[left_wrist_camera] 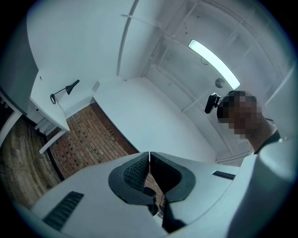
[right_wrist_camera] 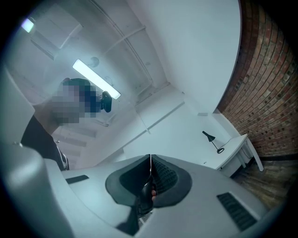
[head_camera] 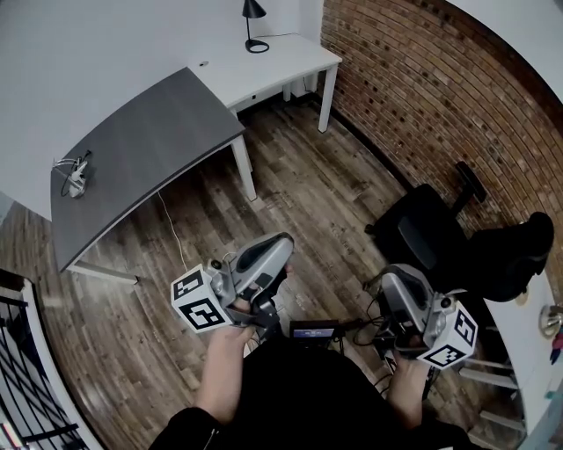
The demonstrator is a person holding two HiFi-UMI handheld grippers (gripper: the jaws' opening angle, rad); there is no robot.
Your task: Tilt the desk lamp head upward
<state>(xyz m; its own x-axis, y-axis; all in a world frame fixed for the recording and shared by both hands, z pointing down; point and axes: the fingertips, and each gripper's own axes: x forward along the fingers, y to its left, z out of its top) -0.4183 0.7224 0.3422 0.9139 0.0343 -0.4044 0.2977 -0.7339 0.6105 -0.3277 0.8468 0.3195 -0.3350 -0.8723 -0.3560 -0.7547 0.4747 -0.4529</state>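
A black desk lamp [head_camera: 253, 23] with a round base and a cone head stands on the white desk [head_camera: 281, 66] at the far end of the room. It shows small in the left gripper view [left_wrist_camera: 64, 91] and in the right gripper view [right_wrist_camera: 212, 140]. My left gripper [head_camera: 280, 246] is held close to the person's body, far from the lamp, pointing up and forward, its jaws shut with nothing between them [left_wrist_camera: 149, 163]. My right gripper [head_camera: 393, 283] is also near the body, jaws shut and empty [right_wrist_camera: 150, 167].
A dark grey desk [head_camera: 141, 158] stands left of the white one, with a white power strip and cable [head_camera: 74, 174] on it. A black office chair [head_camera: 457, 242] sits at the right by the brick wall [head_camera: 440, 97]. Wooden floor lies between me and the desks.
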